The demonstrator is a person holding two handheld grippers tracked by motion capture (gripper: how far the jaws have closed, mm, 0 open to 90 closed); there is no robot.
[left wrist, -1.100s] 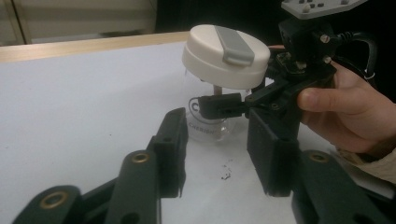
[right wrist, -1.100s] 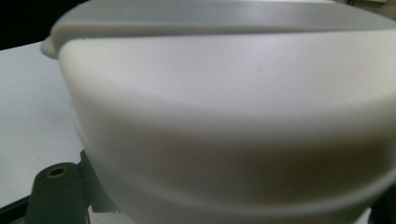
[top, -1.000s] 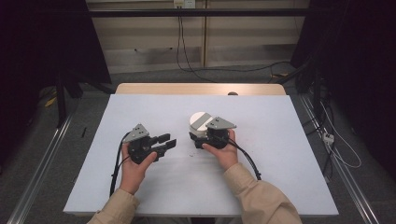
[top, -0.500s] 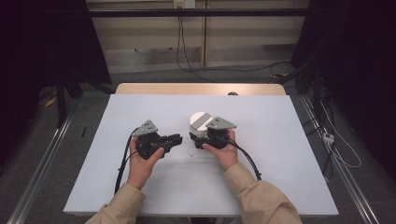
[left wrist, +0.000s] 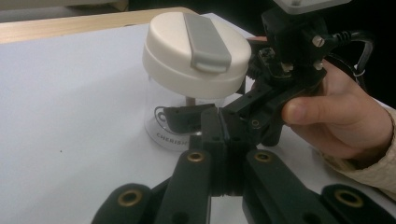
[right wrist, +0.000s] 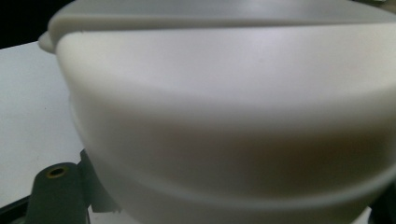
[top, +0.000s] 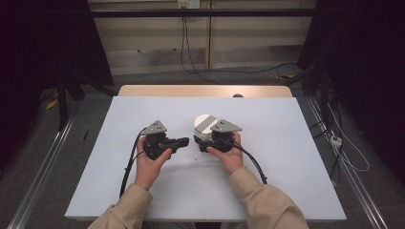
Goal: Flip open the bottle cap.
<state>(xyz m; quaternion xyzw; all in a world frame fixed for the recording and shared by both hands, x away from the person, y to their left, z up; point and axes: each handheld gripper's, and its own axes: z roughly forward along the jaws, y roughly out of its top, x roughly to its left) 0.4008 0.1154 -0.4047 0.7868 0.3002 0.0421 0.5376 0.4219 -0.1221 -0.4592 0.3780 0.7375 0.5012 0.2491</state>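
Your right gripper (top: 204, 144) is clamped low on the clear cup (left wrist: 187, 119) w/ white lid (left wrist: 196, 53), mid-table. Left gripper (top: 184, 141) has just clenched empty, just left of it. Step: steadying the cup. Next, prob. reopen left jaws for the lid.

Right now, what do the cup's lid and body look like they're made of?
The lid looks like matte cream plastic with a grey plastic flip tab, both smooth and dull. The body seems clear glass or plastic: see-through, printed lettering near the base. Which one, I cannot tell.
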